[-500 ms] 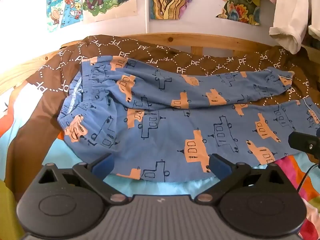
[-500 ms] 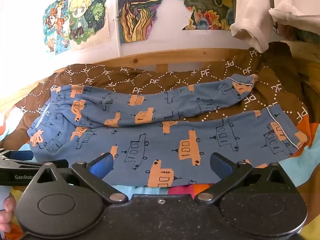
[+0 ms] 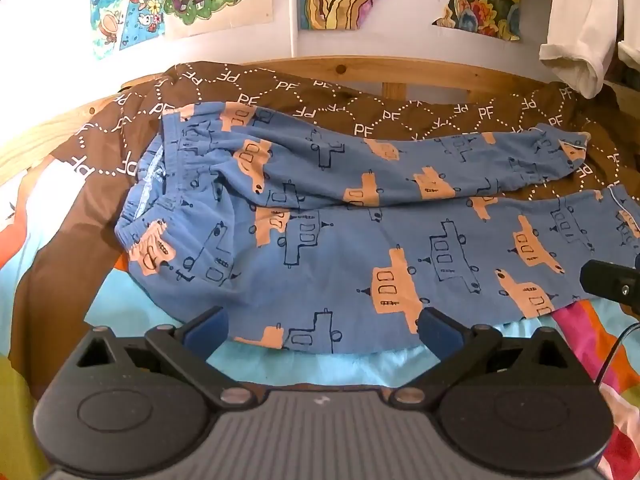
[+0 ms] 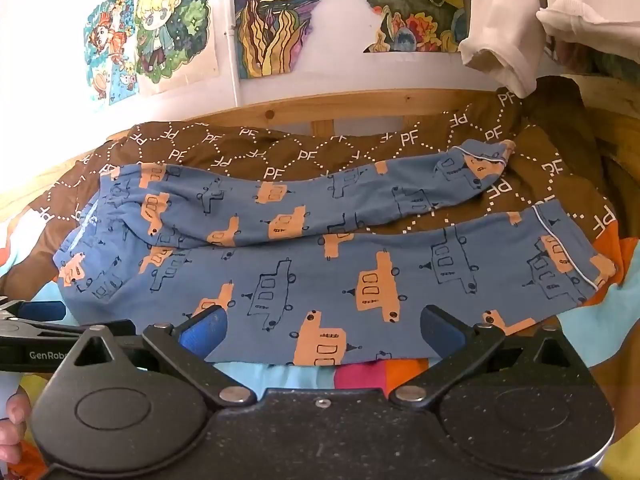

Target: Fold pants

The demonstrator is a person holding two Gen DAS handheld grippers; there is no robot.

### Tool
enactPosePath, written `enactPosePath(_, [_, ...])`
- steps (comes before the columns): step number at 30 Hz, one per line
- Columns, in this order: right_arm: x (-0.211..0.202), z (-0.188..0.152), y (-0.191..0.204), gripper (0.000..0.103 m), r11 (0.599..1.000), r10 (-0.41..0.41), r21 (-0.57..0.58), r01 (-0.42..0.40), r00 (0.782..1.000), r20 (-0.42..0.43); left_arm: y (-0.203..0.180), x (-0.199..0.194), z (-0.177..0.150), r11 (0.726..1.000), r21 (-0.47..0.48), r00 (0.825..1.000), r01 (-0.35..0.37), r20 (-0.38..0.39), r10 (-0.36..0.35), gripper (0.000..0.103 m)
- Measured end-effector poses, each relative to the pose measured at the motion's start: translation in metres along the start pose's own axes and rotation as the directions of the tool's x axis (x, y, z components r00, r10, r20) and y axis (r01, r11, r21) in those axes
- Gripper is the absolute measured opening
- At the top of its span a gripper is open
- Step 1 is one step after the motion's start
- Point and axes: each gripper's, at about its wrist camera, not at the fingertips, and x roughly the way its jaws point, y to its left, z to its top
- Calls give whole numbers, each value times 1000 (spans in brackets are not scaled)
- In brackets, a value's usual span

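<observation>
Blue pants (image 3: 340,248) with orange and outlined car prints lie spread sideways on the bed, waistband at the left, both legs running right. They also show in the right wrist view (image 4: 320,264). My left gripper (image 3: 322,330) is open and empty, just in front of the near hem edge by the seat. My right gripper (image 4: 322,330) is open and empty, in front of the near leg's middle. The left gripper's fingertip (image 4: 40,312) shows at the left in the right wrist view.
A brown quilt with white PF lettering (image 3: 320,92) lies under and behind the pants. A colourful sheet (image 3: 280,364) covers the near side. A wooden bed rail (image 3: 400,68) and a poster wall stand behind. White clothes (image 4: 512,40) hang at the upper right.
Both grippers have crept slightly closer to the pants' near edge. The pants have not moved.
</observation>
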Motion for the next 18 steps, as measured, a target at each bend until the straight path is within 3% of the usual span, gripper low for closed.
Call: enactPosePath(18, [6, -2, -1, 102, 1000, 6, -4, -6, 1000, -20, -1, 1, -2, 1000, 0, 1000, -6, -12, 6, 103])
